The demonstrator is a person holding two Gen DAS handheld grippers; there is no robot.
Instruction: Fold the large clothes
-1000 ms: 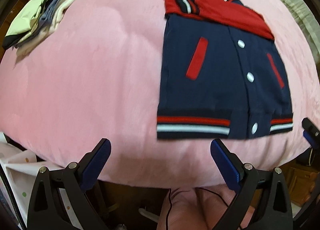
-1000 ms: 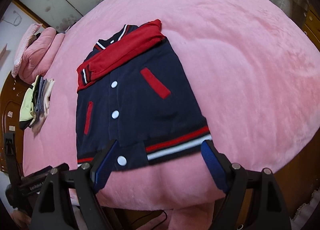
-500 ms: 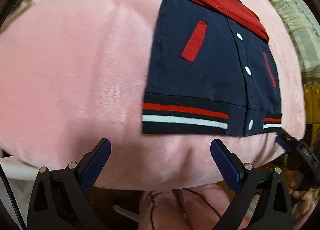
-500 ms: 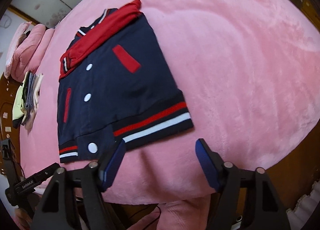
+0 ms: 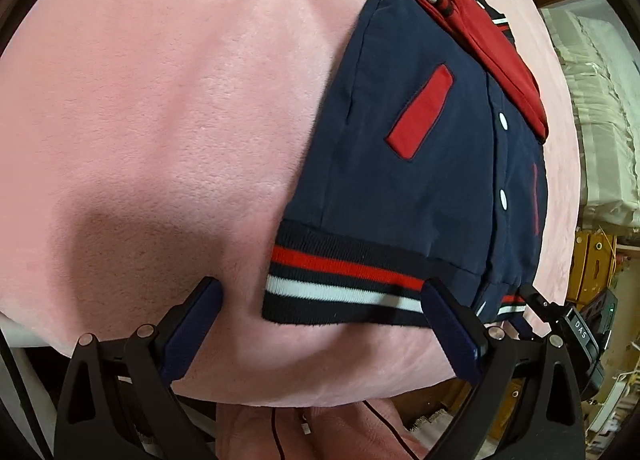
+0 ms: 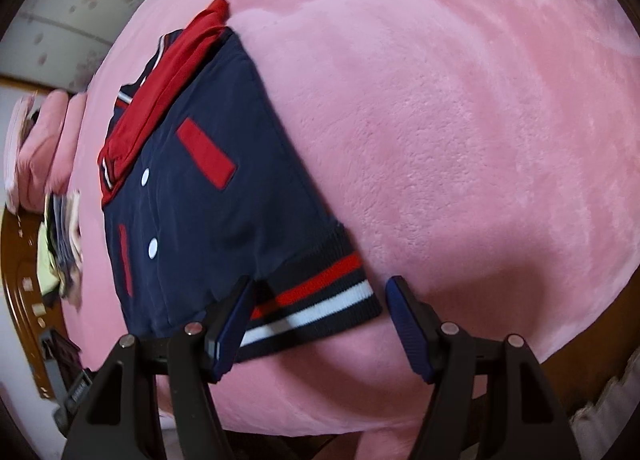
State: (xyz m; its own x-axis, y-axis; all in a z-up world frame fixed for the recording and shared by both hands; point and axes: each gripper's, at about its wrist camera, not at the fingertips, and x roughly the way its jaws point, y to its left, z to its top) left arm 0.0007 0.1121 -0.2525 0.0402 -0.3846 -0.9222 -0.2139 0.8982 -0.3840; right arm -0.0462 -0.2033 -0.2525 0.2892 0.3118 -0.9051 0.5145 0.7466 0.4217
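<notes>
We've got both claws spread wide over the striped hem of the navy-and-red snap-button varsity jacket [image 5: 416, 164]. Left claw [image 5: 320, 324] and right claw [image 6: 320, 320] pinch nothing; it's flat on the pink fleece bed [image 6: 460, 120].

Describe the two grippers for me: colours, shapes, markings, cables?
Both look alike. The left gripper and the right gripper each have two black, triangular-cutout arms with silver round bolts, ending in flat fingers faced with ribbed navy-blue pads. In the left view, the right gripper's black body bears a small "DAS" label. A thin dark cable runs below.
</notes>
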